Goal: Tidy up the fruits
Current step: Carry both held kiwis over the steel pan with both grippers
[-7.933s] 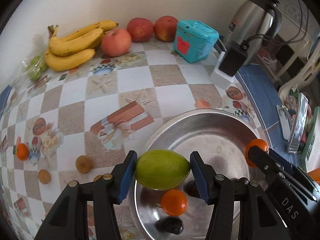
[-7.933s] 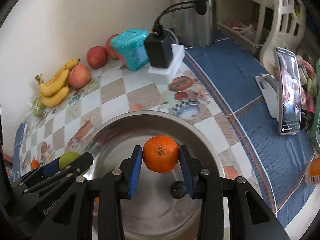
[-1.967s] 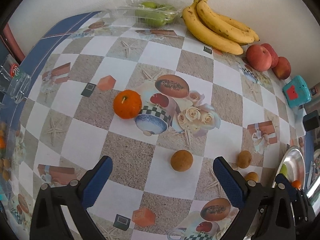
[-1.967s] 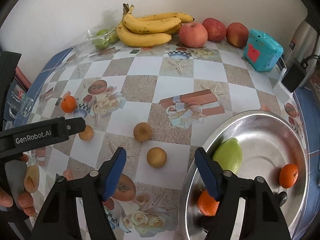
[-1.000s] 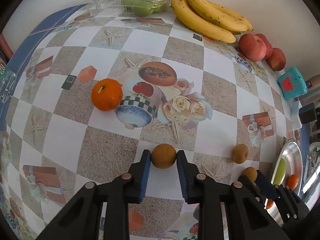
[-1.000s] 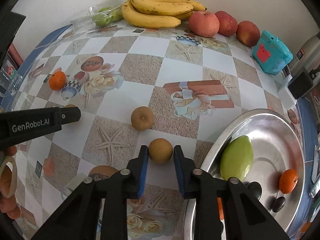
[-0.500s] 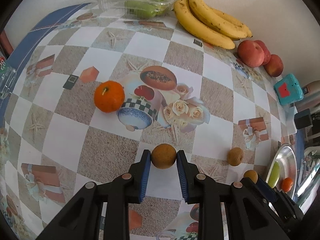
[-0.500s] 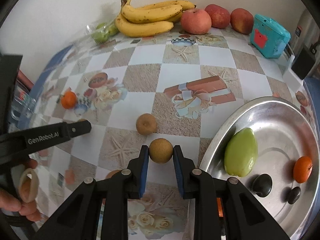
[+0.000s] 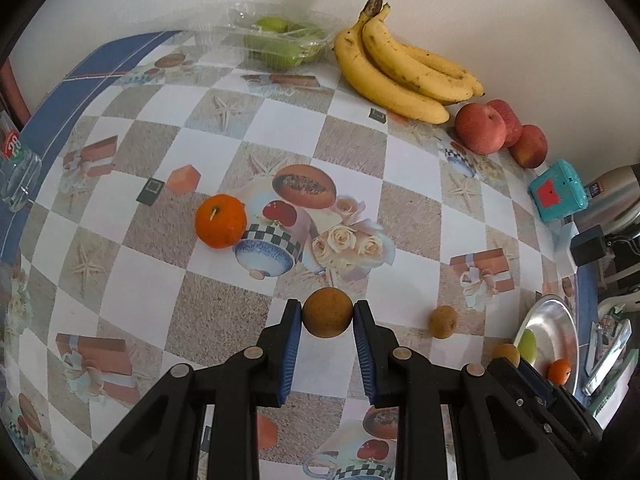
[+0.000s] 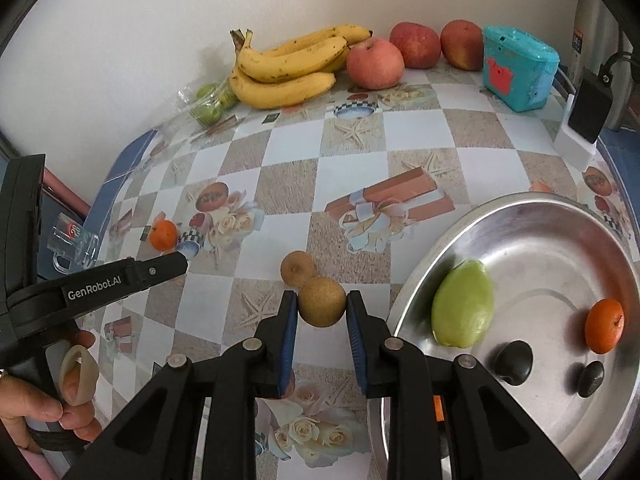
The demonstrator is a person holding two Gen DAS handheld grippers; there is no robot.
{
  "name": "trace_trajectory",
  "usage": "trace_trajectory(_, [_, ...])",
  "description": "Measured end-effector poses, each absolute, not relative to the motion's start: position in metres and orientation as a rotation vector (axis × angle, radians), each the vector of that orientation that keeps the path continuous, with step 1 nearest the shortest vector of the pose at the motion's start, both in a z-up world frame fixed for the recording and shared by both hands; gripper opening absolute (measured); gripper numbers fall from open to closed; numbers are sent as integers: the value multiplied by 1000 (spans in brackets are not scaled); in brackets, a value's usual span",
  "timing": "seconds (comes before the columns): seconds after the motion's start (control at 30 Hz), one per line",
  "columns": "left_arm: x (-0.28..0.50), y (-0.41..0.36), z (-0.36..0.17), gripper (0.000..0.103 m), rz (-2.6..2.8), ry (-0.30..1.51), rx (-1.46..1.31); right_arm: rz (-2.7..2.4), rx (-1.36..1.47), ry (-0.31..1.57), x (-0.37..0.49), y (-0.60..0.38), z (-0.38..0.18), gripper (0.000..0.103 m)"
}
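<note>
1. Carrying step: the left gripper pinches one small brown fruit, and the right gripper pinches another brown fruit just left of the steel bowl.
2. Both fruits look lifted off the tablecloth, though the view is too flat to be sure.
3. Next, I judge, each must clear the bowl's rim before release.
4. A third brown fruit lies beside the bowl; a tangerine sits farther left.
5. Inside the bowl, open room lies behind the green mango.
</note>
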State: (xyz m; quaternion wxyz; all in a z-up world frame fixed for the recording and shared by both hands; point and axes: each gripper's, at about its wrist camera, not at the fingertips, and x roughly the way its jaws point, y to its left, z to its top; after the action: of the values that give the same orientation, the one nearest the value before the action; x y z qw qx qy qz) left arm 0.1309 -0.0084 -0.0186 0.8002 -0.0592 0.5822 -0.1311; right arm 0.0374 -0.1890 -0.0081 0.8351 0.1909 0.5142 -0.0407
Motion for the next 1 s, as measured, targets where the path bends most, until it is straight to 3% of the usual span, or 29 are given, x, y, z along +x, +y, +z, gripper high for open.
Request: trace_trajectory(1.0, [104, -68, 7, 28, -388, 1210, -42, -277, 472, 1060, -2, -259, 14, 26])
